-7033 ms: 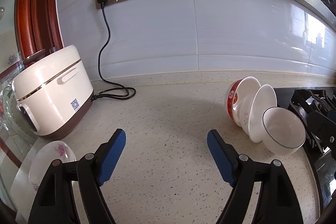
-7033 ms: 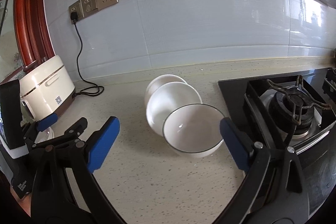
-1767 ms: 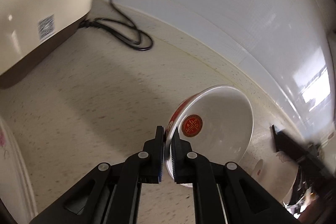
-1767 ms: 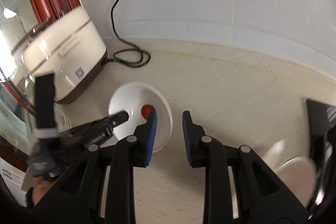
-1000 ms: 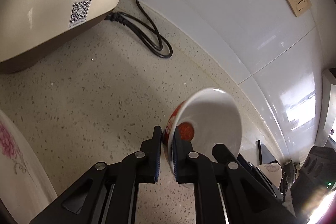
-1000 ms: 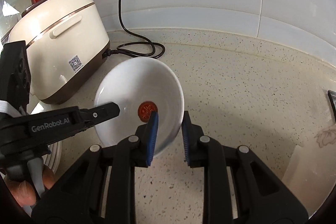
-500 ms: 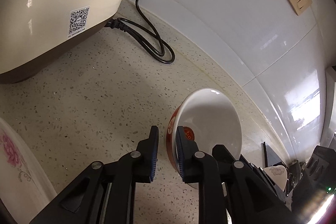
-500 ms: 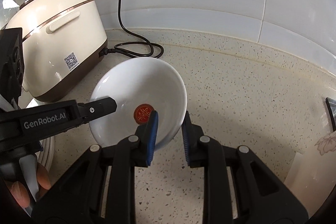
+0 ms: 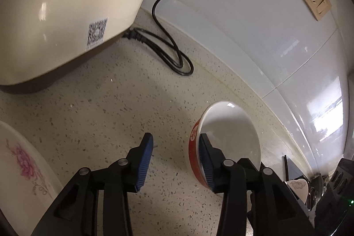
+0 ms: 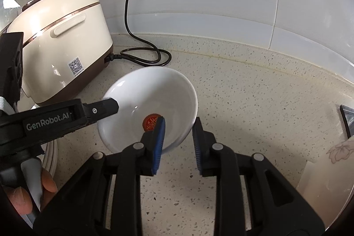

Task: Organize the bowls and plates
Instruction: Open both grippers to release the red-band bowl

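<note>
A bowl, red outside and white inside with a red seal mark, rests on the speckled counter (image 9: 124,107). It shows in the left wrist view (image 9: 230,132) and the right wrist view (image 10: 152,101). My left gripper (image 9: 174,160) is open; its right finger is inside the bowl and the rim stands between the jaws, unclamped. My right gripper (image 10: 178,143) is open with its jaws astride the bowl's near rim, not clamping it. A white plate with a pink flower (image 9: 22,165) lies at the left.
A cream rice cooker (image 10: 59,43) stands at the back left, its black cord (image 10: 143,54) coiled on the counter behind the bowl. More white dishes (image 10: 327,167) lie at the right by the black stove edge (image 10: 347,116). The tiled wall is close behind.
My left gripper has opened and let go of the bowl's rim, which it pinched a second ago. My right gripper has opened a little wider. The bowl now sits on the counter.
</note>
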A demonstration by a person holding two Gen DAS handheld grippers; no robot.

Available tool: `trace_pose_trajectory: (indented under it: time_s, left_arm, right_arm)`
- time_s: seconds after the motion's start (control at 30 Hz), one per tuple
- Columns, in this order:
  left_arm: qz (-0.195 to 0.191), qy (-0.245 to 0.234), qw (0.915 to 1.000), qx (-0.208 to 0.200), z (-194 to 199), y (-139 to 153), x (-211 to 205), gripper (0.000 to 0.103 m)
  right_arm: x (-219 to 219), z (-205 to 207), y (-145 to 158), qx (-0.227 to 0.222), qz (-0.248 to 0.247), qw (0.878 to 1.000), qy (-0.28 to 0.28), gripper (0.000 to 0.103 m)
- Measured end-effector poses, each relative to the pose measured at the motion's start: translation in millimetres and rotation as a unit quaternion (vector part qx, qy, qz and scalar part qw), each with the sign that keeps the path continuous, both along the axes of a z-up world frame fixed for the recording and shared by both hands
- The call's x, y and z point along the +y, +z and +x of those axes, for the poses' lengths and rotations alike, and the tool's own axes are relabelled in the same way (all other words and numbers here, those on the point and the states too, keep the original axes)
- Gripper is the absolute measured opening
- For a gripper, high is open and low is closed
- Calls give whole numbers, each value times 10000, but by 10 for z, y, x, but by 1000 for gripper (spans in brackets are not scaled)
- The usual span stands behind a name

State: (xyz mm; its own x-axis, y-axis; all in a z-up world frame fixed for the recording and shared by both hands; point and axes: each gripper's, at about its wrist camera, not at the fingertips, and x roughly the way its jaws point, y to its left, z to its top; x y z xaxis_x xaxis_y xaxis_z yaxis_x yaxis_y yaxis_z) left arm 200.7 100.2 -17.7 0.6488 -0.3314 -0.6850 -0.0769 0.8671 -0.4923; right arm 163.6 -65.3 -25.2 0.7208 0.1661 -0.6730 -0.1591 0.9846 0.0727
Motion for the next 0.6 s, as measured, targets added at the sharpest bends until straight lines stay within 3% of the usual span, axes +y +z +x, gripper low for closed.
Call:
trace_pose_trajectory:
  time_s: [0.2, 0.37, 0.43, 0.6]
  left_arm:
    - [313, 41, 9980, -543, -115, 174, -21, 54]
    - [338, -16, 9977, -587, -115, 165, -62, 55]
    - [350, 31, 9962, -799, -157, 240, -45, 55]
    - [627, 226, 9865, -1494, -354, 441, -61, 55]
  right_arm:
    - [-4, -49, 57, -152, -17, 9999, -61, 39]
    - [-8, -69, 61, -152, 9, 9999, -57, 39]
    - [-19, -104, 106, -241, 14, 9997, -93, 40]
    - [-92, -255, 355, -689, 67, 9975, -168, 58]
